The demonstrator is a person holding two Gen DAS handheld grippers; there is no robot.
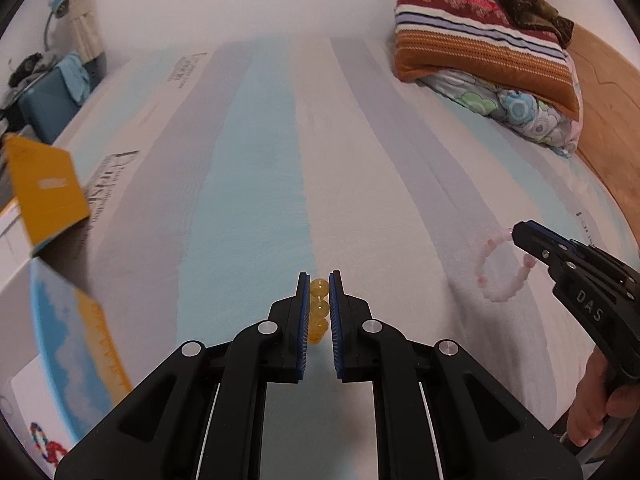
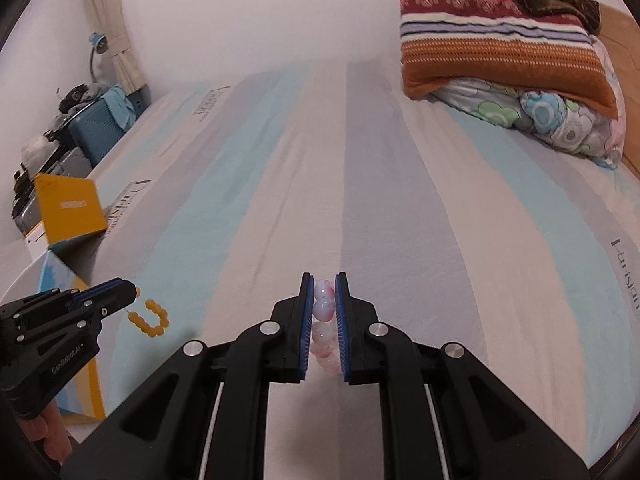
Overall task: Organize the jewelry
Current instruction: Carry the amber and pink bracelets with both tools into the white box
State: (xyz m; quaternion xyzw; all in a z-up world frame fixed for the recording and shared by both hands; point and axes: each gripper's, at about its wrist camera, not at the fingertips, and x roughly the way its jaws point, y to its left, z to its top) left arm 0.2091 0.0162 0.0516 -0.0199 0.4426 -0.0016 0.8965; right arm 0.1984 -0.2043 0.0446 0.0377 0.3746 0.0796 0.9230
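Over the striped bed sheet [image 1: 260, 160] you hold both tools clear of the fabric, each with a beaded bracelet clamped between its blue pads. Your left gripper [image 1: 319, 286] has its jaws drawn narrow on the amber bracelet [image 1: 319, 308]; from the right wrist view that bracelet [image 2: 150, 320] hangs as a loop below the left gripper's tip [image 2: 128, 292], off the sheet. Your right gripper [image 2: 324, 286] is pinched just as narrowly on the pink-and-white bracelet [image 2: 323, 308], whose marbled beads line up between the pads; from the left wrist view the same bracelet [image 1: 500, 268] dangles in a ring from the right gripper [image 1: 516, 234]. Writing is scarce but some of it reads: the right gripper's black body carries raised letters "DAS", and the left gripper's side shows white lettering that looks like "GenRoboLAI", though the last characters are unclear. The sheet has dark printed script near its left edge and another line near its right edge, both too distorted to read. At the left, a yellow box lid [image 2: 70, 208] bears a small pale label with text too blurred to make out. Beside it sits a blue-and-white box [image 1: 68, 344], its bottom corner showing a small colourful beaded item. Far back on the bed lies a striped folded blanket [image 1: 480, 44] on a floral quilt [image 1: 532, 112].
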